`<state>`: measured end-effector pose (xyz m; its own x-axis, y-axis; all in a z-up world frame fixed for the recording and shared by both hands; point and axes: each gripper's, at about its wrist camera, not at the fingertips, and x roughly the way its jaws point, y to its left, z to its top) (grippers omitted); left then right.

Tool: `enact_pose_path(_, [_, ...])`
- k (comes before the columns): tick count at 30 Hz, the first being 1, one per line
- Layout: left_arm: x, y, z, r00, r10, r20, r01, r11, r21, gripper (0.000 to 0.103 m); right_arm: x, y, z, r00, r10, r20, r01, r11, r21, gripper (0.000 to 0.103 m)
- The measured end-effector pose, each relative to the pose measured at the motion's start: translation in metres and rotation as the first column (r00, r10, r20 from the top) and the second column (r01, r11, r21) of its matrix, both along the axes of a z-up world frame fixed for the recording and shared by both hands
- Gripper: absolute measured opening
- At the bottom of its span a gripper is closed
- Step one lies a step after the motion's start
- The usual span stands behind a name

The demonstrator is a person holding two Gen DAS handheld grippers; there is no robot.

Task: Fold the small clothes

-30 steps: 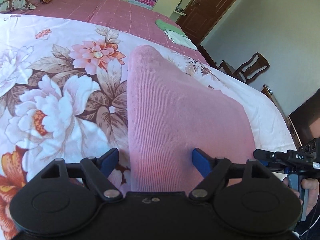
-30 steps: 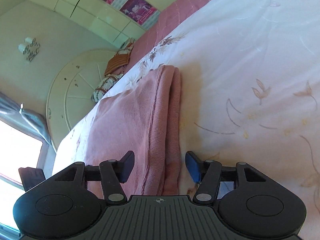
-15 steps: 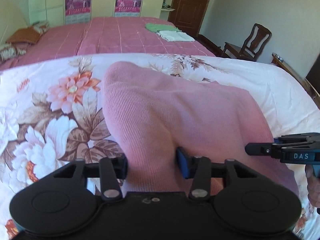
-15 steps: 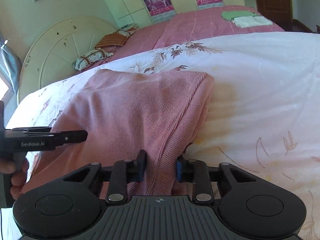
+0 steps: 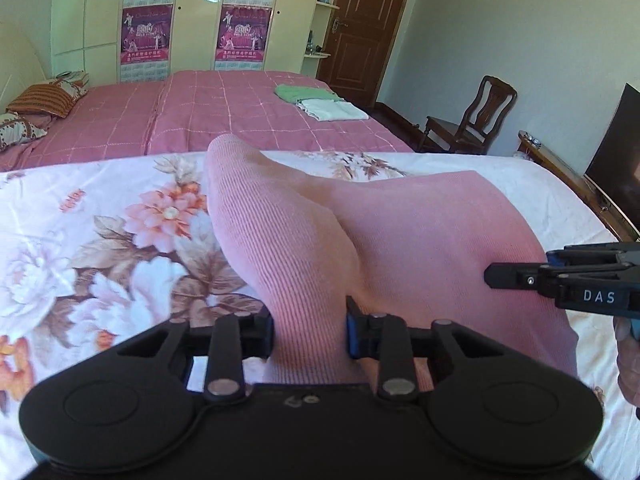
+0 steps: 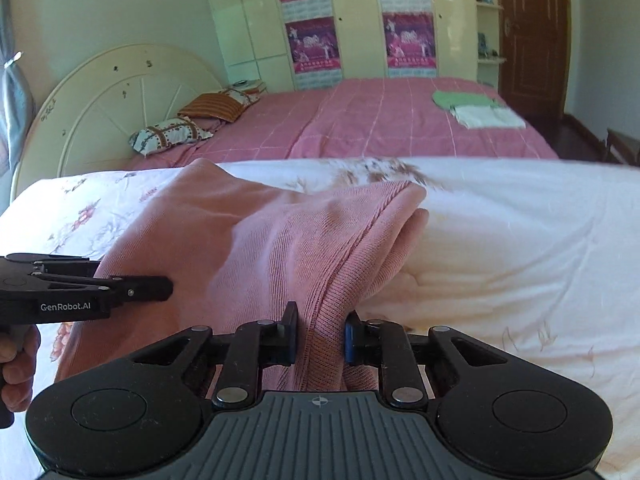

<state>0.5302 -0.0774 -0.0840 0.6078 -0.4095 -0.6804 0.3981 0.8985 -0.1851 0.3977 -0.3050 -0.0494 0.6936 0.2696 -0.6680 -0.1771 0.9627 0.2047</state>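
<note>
A pink ribbed knit garment (image 5: 400, 232) lies on the floral quilt (image 5: 100, 248), its near edge raised into two bunched folds. My left gripper (image 5: 310, 332) pinches the left fold; its jaws are still closing, with the cloth squeezed between the pads. In the right wrist view the garment (image 6: 260, 248) has its ribbed hem caught in my right gripper (image 6: 320, 336), whose jaws are also still closing on the cloth. Each gripper shows side-on in the other's view: the right gripper (image 5: 492, 276) at the right edge, the left gripper (image 6: 168, 290) at the left, each held by a hand.
Beyond the quilt stretches a pink checked bedspread (image 5: 240, 116) with folded green and white clothes (image 5: 320, 102) on it. Pillows (image 6: 172, 136) lie by a round headboard (image 6: 100, 92). A wooden chair (image 5: 476, 116) and a dark screen (image 5: 616, 152) stand at the right.
Both grippers went from wide around the garment's near edge to pinching it. Both rolled level and rose, and the edge has come up off the quilt in folds.
</note>
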Motion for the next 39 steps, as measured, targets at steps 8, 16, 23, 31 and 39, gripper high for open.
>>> enact_pose_path(8, [-0.014,0.074,0.025,0.999,0.039,0.033,-0.039,0.999,0.015,0.029,-0.008,0.078,0.023,0.997,0.057,0.043,-0.056,0.998,-0.011,0.02])
enact_pose_path(16, [-0.03,0.172,0.035,0.994,0.102,0.034,-0.103,0.994,0.037,0.029,-0.004,0.172,0.028,0.99,0.133,0.051,-0.134,0.991,0.013,0.02])
enact_pose_path(23, [-0.041,0.269,0.032,0.987,0.162,0.013,-0.163,0.985,0.06,0.03,0.005,0.264,0.014,0.976,0.216,0.04,-0.218,0.974,0.064,0.02])
enact_pose_path(31, [-0.04,0.347,-0.015,0.968,0.219,-0.125,-0.216,0.976,0.039,0.043,0.026,0.333,-0.034,0.955,0.287,-0.081,-0.272,0.95,0.153,0.02])
enact_pose_path(39, [-0.058,0.386,-0.009,0.951,0.31,-0.004,-0.31,0.949,-0.061,0.059,0.04,0.305,-0.058,0.976,0.169,-0.138,-0.134,0.963,0.235,0.039])
